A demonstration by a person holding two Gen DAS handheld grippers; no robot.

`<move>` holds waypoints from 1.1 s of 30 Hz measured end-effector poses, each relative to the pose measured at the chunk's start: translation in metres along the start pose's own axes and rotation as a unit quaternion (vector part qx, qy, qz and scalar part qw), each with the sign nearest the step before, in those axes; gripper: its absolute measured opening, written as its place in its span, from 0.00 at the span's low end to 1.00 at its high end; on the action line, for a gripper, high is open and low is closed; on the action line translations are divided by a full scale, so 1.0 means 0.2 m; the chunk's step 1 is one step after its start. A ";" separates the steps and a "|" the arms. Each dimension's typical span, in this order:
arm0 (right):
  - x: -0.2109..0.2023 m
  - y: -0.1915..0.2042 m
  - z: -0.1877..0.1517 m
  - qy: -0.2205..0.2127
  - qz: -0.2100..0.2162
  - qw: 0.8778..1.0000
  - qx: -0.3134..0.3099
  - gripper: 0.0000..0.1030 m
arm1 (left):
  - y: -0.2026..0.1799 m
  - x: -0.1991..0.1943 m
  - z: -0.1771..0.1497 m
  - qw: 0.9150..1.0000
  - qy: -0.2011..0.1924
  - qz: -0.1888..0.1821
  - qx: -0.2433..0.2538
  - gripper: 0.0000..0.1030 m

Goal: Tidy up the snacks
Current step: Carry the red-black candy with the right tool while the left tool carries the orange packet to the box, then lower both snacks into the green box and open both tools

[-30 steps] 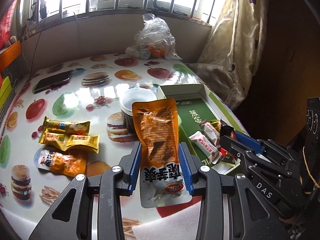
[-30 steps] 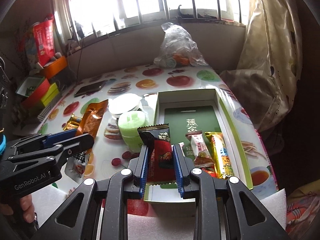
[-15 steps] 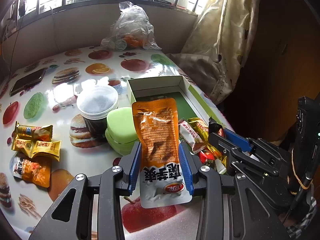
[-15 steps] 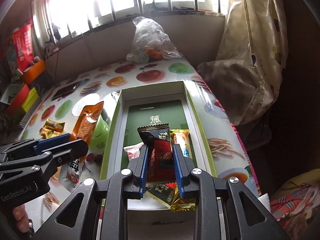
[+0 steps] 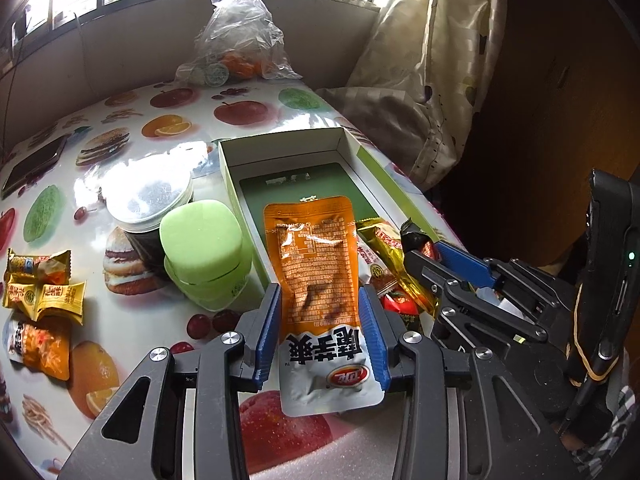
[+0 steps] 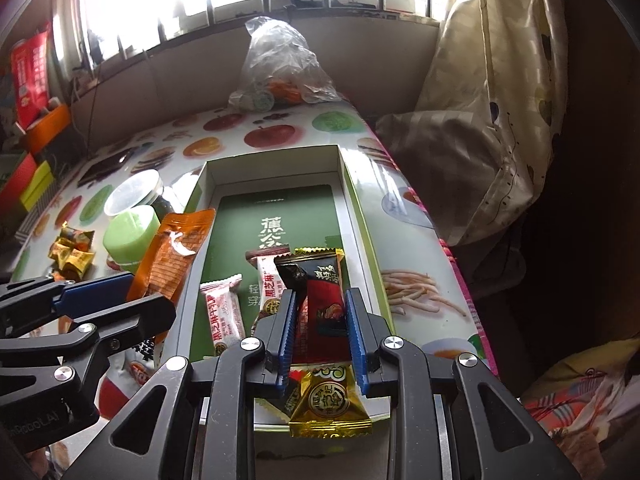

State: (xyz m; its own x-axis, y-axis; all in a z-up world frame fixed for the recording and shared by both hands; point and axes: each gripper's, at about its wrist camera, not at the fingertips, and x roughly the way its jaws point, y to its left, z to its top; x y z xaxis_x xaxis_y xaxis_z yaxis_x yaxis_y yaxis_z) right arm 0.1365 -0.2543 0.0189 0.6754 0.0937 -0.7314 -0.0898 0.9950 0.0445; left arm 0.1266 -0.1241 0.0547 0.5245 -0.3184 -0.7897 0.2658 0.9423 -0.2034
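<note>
The left tongs (image 5: 320,330) carry an orange pouch (image 5: 316,264) over the left wall of the green box (image 5: 280,148), which lies along the right edge of the worktop (image 5: 168,96). Their jaws are opening while the pouch is still between the pads. The likely trouble is that the pouch drops astride that wall, or slides outside it toward the green tub (image 5: 202,248), since much of its length hangs beyond the box.

The right tongs (image 6: 320,332) are clamped nearly closed on a black-and-red packet (image 6: 322,300) above the near end of the box. The two tongs work close together over one narrow box, so they could knock each other, and a packet let go here would pile on the wrapped sweets already lying there rather than settle flat.

By count: two tongs, each with one snack; one box; inside it I can make out two white-and-pink bars (image 6: 224,316), a gold sweet (image 6: 326,404), and at least one more wrapper partly hidden. By the left edge of the worktop lie three loose snacks (image 5: 40,292). One dark jar (image 5: 148,208), one clear bag (image 5: 236,40) at the far edge.
</note>
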 end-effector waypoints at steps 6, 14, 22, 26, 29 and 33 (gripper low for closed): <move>0.00 0.00 0.00 -0.004 -0.002 1.000 -0.006 0.22 | 0.00 0.04 0.00 1.000 0.013 -0.003 -0.004 0.43; 0.00 0.01 0.00 -0.002 -0.004 1.000 -0.001 0.30 | 0.01 0.06 0.00 1.000 0.017 0.004 -0.006 0.44; 0.00 -0.01 -0.01 -0.001 -0.001 1.000 0.004 0.37 | 0.00 0.06 -0.01 1.000 0.018 0.003 -0.005 0.47; -0.01 -0.01 -0.01 -0.004 0.000 1.000 0.005 0.39 | 0.00 0.05 -0.01 1.000 0.019 0.004 -0.006 0.49; -0.01 0.00 -0.02 -0.005 -0.002 1.000 0.004 0.40 | 0.00 0.04 -0.02 1.000 0.017 0.006 -0.006 0.50; -0.03 0.00 -0.02 -0.007 -0.006 1.000 0.003 0.42 | 0.01 0.01 -0.02 1.000 0.010 0.005 -0.007 0.50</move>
State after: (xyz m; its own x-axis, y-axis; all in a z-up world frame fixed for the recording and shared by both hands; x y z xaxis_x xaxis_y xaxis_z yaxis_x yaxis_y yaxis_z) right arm 0.1296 -0.2544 0.0211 0.6862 0.0823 -0.7228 -0.0769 0.9962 0.0405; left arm 0.1260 -0.1234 0.0504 0.5109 -0.3077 -0.8027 0.2493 0.9467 -0.2042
